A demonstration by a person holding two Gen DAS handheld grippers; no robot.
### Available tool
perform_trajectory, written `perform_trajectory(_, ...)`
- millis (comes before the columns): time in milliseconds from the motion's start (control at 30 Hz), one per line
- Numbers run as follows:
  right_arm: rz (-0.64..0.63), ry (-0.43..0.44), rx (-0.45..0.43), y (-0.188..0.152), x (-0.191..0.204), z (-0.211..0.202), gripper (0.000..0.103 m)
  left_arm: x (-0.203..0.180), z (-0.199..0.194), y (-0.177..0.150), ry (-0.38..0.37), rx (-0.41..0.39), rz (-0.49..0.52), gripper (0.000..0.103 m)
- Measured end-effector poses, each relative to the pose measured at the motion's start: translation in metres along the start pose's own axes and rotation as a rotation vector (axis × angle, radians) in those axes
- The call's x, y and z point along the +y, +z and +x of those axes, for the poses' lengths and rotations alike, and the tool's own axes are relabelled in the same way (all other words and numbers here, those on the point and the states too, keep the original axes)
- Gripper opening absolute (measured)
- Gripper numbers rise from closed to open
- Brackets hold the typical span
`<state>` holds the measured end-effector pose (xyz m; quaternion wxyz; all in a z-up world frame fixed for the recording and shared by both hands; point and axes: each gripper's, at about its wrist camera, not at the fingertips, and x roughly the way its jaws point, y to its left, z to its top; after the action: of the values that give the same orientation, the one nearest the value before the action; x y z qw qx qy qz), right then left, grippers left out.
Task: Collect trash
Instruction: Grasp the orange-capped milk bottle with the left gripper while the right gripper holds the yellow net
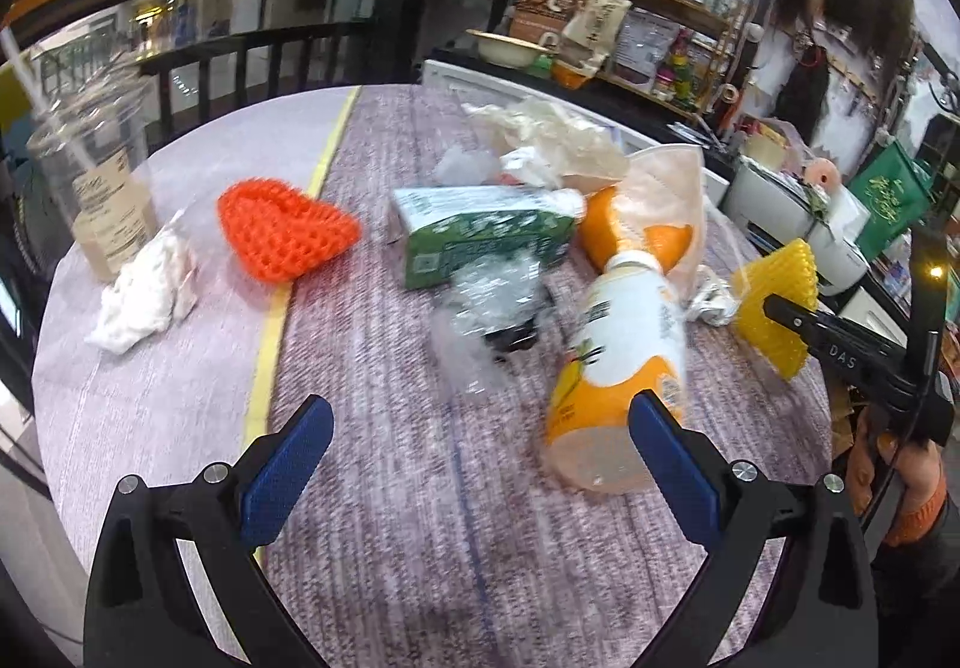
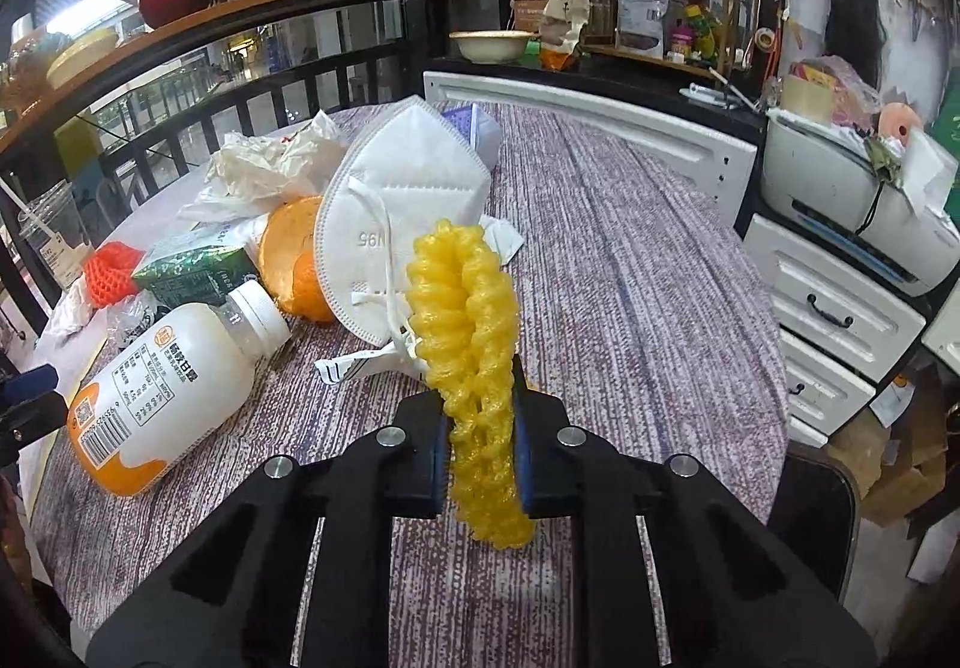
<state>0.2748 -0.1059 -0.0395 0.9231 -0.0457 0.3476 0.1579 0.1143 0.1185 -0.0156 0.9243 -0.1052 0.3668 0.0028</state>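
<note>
With the right gripper clenched on the yellow foam net, we are in the pick-up step of the collection: the net is squeezed flat between the blue pads and stands up out of the jaws, lifted clear of the table. From the left wrist view we see the same net at the tip of the right gripper, near the table's right edge. Our left gripper has its jaws released and spread wide, with nothing between them; the white and orange bottle lies on its side just ahead of the right-hand pad.

Outward from the jaws, the remaining trash lies in a loose heap: the bottle, a white face mask leaning on an orange peel, a green carton, crumpled clear plastic, crumpled paper, an orange foam net, a white tissue and a plastic cup with a straw at the far left.

No bin or bag shows in either view, so we cannot say where the net must go. We judge that the next move calls for carrying the net to a container while keeping the squeeze firm, since soft foam may slip; the left gripper is well placed to close on the bottle.
</note>
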Motion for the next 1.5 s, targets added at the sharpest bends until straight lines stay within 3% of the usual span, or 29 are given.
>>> perform_trajectory(167, -0.016, -0.008, -0.045, 0.003, 0.0, -0.014, 0.017, -0.031, 0.017, 0.018, -0.078, 0.066, 0.114, 0.096)
perform_trajectory(300, -0.005, -0.003, -0.049, -0.002, -0.004, -0.022, 0.017, -0.041, 0.03, 0.034, -0.093, 0.088, 0.163, 0.086)
perform_trajectory(400, 0.004, -0.005, -0.05, -0.006, -0.011, -0.025, 0.017, -0.05, 0.049, 0.039, -0.129, 0.172, 0.193, 0.086)
perform_trajectory(667, 0.048, -0.008, -0.04, -0.015, -0.028, -0.03, 0.017, -0.08, 0.097, 0.037, -0.085, 0.292, 0.335, 0.078)
perform_trajectory(800, 0.06, -0.007, -0.036, -0.021, -0.034, -0.032, 0.017, -0.087, 0.11, 0.036, -0.065, 0.321, 0.364, 0.062)
perform_trajectory(1100, 0.087, 0.002, -0.035, -0.031, -0.042, -0.039, 0.017, -0.095, 0.11, 0.033, -0.064, 0.305, 0.357, 0.061)
perform_trajectory(1500, 0.131, 0.033, -0.064, -0.046, -0.055, -0.064, 0.017, -0.079, 0.05, 0.011, -0.157, 0.179, 0.224, 0.061)
